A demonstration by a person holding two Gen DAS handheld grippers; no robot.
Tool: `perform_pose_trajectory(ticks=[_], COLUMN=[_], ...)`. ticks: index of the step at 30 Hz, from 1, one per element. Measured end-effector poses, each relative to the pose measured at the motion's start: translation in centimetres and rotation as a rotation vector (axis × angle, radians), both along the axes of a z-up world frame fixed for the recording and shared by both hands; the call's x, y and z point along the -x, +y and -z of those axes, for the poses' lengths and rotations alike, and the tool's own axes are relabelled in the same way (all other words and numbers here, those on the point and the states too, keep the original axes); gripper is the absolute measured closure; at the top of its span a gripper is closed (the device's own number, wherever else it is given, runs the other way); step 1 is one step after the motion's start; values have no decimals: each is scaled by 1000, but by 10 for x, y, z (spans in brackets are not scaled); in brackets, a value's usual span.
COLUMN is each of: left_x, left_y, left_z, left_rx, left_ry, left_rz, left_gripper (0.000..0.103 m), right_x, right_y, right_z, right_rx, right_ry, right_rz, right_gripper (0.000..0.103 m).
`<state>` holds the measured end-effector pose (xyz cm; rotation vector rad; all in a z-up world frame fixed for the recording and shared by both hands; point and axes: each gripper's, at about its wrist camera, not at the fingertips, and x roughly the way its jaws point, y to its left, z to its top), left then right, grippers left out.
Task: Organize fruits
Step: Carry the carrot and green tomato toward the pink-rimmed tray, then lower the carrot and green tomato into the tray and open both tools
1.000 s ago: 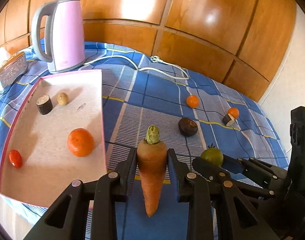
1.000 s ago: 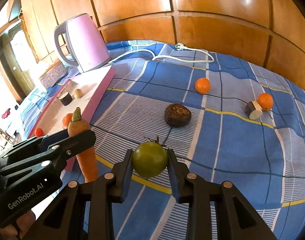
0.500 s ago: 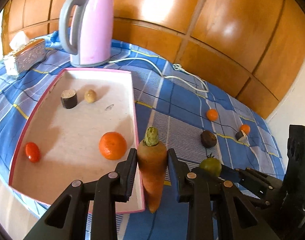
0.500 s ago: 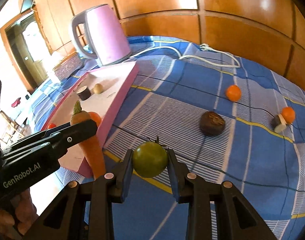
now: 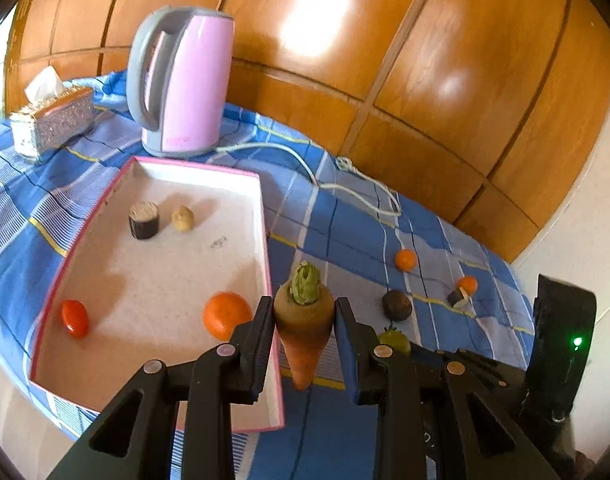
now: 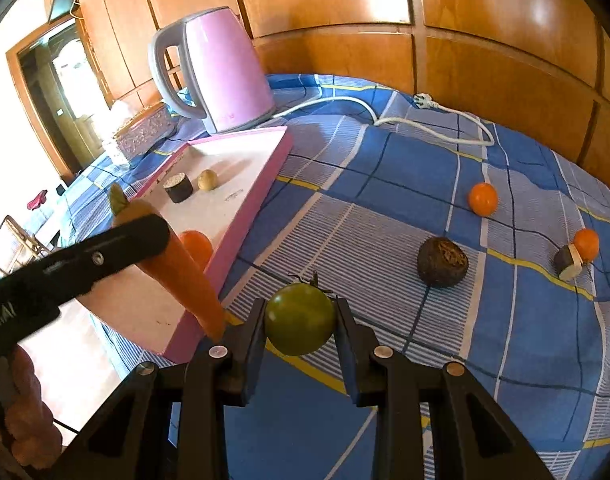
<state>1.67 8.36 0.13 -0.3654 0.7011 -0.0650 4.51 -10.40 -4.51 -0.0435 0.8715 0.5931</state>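
My left gripper (image 5: pixel 304 330) is shut on an orange carrot (image 5: pixel 304 332), held point down in the air by the right rim of the pink tray (image 5: pixel 265 236). The carrot also shows in the right wrist view (image 6: pixel 185 276). My right gripper (image 6: pixel 300 326) is shut on a green tomato (image 6: pixel 300 324), held above the blue checked cloth just right of the tray (image 6: pixel 261 196). In the tray lie an orange (image 5: pixel 226 315), a red tomato (image 5: pixel 75 318), a dark cut piece (image 5: pixel 144 220) and a small pale fruit (image 5: pixel 182 218).
On the cloth to the right lie a dark round fruit (image 6: pixel 442 263), two small oranges (image 6: pixel 482 199) (image 6: pixel 586 243) and a dark cut piece (image 6: pixel 568 264). A pink kettle (image 5: pixel 180 80) with a white cord (image 5: pixel 345 184) and a tissue box (image 5: pixel 51 120) stand behind the tray.
Both grippers have risen and shifted left toward the tray, still holding the carrot and the green tomato. More of the tray and the kettle now shows.
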Motion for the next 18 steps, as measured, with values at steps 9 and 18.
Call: perform_pose_trajectory(ticks=[9,18], left_x=[3,-3], left_y=[38,72], left_z=[-14,-8], left_rx=[59,59], left_ry=[-3,41], left_rz=[-73,-149], left_gripper=[73,73], right_x=[-6,-12], right_y=[31,64], right_z=[-8,-19], right_rx=[3,-19], right_ry=[-17,-26], right_rz=[-80,-136], right_gripper=[70,70])
